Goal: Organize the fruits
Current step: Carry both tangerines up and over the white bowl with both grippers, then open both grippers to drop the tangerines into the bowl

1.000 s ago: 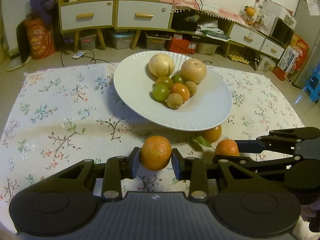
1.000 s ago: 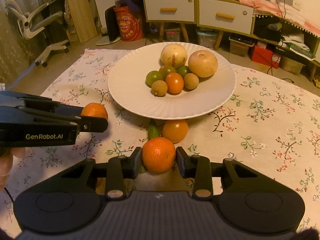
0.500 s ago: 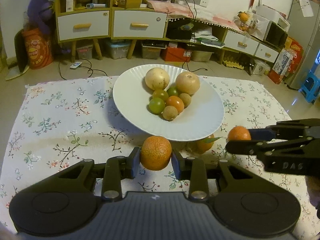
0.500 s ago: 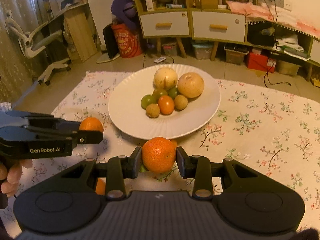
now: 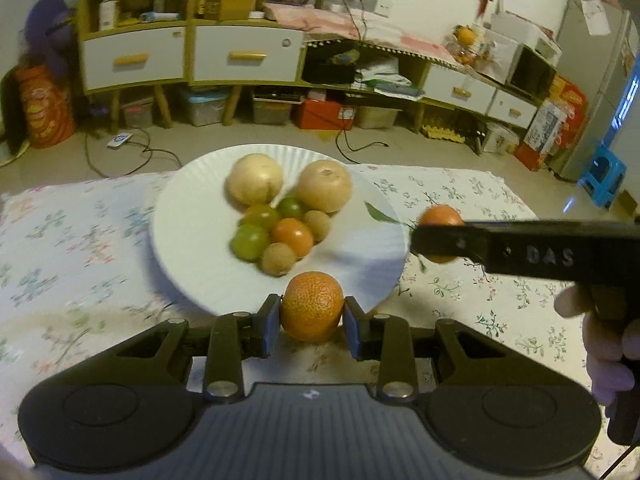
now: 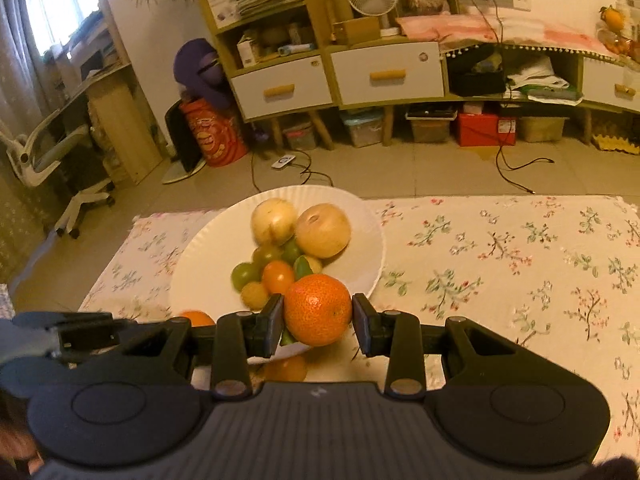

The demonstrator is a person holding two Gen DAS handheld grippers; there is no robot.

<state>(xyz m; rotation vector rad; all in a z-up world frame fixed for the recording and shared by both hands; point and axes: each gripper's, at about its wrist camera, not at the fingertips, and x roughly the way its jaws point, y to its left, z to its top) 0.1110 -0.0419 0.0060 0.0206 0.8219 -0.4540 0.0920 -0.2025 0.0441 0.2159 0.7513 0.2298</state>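
Note:
A white plate [image 5: 192,240] [image 6: 360,216] on the floral cloth holds two large pale fruits [image 5: 256,178], green and orange small fruits [image 5: 250,242] and brown longans. My left gripper [image 5: 311,320] is shut on an orange [image 5: 312,306], held above the plate's near rim. My right gripper [image 6: 318,320] is shut on another orange [image 6: 318,308] with a green leaf, raised over the plate's near right edge; it also shows in the left wrist view [image 5: 440,216]. A third orange [image 6: 286,368] lies on the cloth under the right gripper.
The floral tablecloth [image 6: 520,260] extends to the right of the plate. Behind the table stand yellow drawer cabinets [image 5: 240,56], storage boxes and cables on the floor. An office chair [image 6: 52,160] stands at the far left.
Both grippers have risen and moved forward toward the plate with their oranges. The right one now hangs over the plate's right edge.

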